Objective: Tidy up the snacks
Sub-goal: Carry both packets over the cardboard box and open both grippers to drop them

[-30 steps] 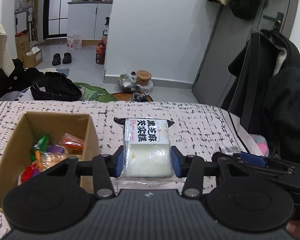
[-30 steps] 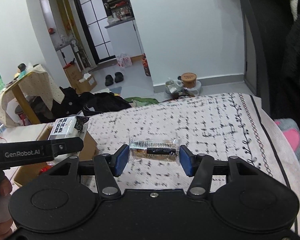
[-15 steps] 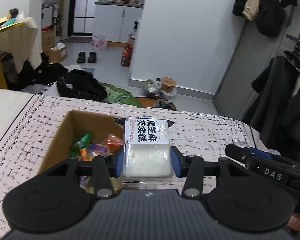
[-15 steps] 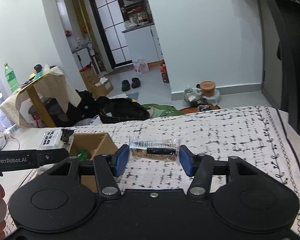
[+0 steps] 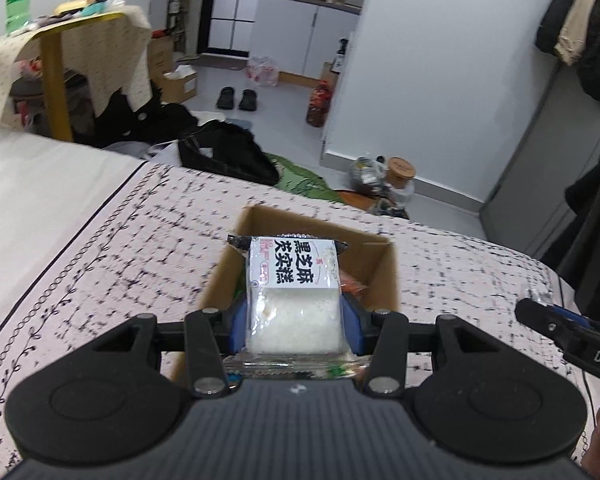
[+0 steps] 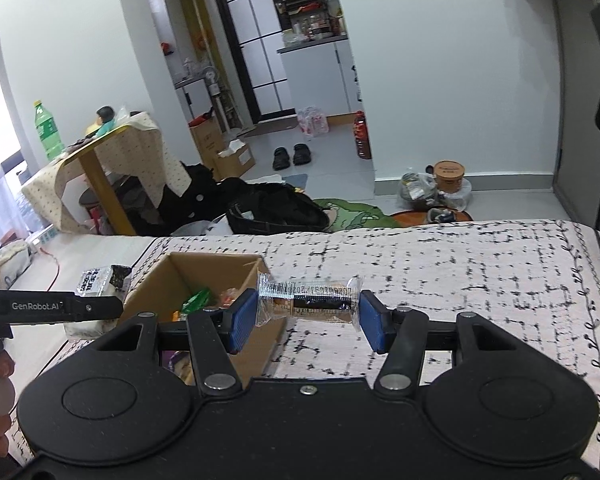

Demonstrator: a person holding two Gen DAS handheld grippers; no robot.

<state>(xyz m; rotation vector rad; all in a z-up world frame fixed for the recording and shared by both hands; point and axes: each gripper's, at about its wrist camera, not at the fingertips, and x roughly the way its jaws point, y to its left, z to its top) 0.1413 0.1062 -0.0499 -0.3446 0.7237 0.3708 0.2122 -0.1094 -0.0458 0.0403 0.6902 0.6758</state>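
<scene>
**Both hand-held grippers loaded at box**

Left hand-held gripper (image 5: 295, 326): clamped on white rice-cake packet (image 5: 294, 294), held above open cardboard box (image 5: 384, 272) on patterned bed cover (image 5: 112, 248).

Right hand-held gripper (image 6: 308, 322): clamped endwise on clear-wrapped brown snack bar (image 6: 310, 300), just beside box's right wall (image 6: 256, 270). Colourful snacks (image 6: 198, 300) inside box.

Brown box (image 5: 384, 276); white packet (image 5: 294, 300); blue pads (image 6: 245, 320).

walls (image 6: 440, 60) white | floor (image 6: 332, 148) grey tile | side table (image 6: 100, 160) cloth-draped | kitchen door (image 6: 256, 52) dark-framed
</scene>
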